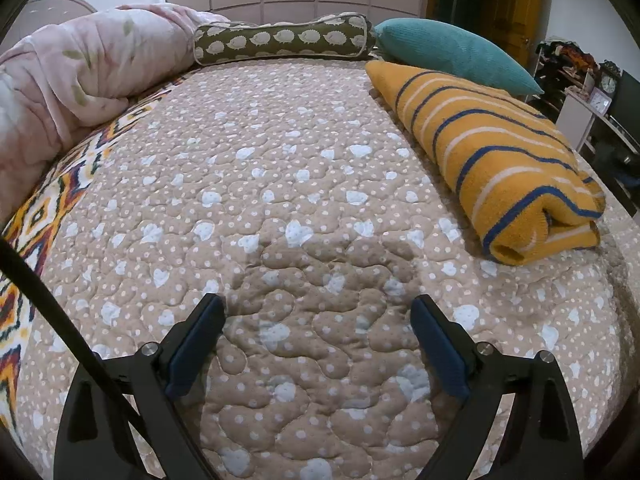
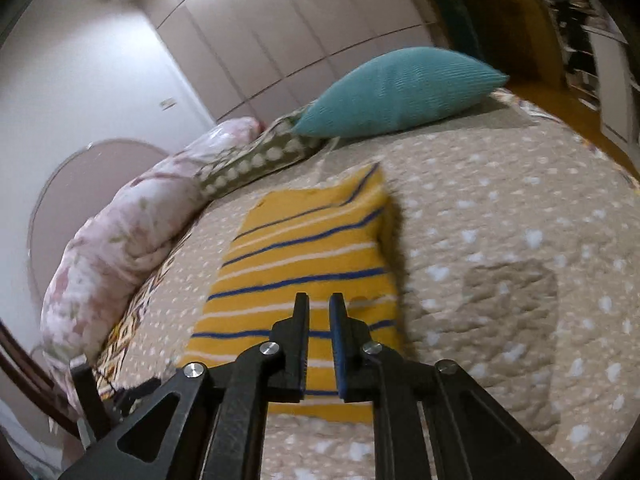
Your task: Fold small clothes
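Observation:
A yellow garment [image 1: 496,152] with blue and white stripes lies folded on the quilted bed [image 1: 280,200], at the right in the left wrist view. My left gripper [image 1: 318,304] is open and empty over bare quilt, left of the garment. In the right wrist view the same folded garment [image 2: 304,264] lies straight ahead. My right gripper [image 2: 319,300] hovers above its near end. Its jaws stand nearly together with a narrow gap, and nothing is between them. This view is blurred.
A teal pillow [image 1: 452,54] and an olive hedgehog-print bolster [image 1: 284,38] lie at the head of the bed. A rolled pink floral duvet [image 1: 76,76] runs along the left side. Shelves with clutter [image 1: 588,80] stand beyond the bed's right edge.

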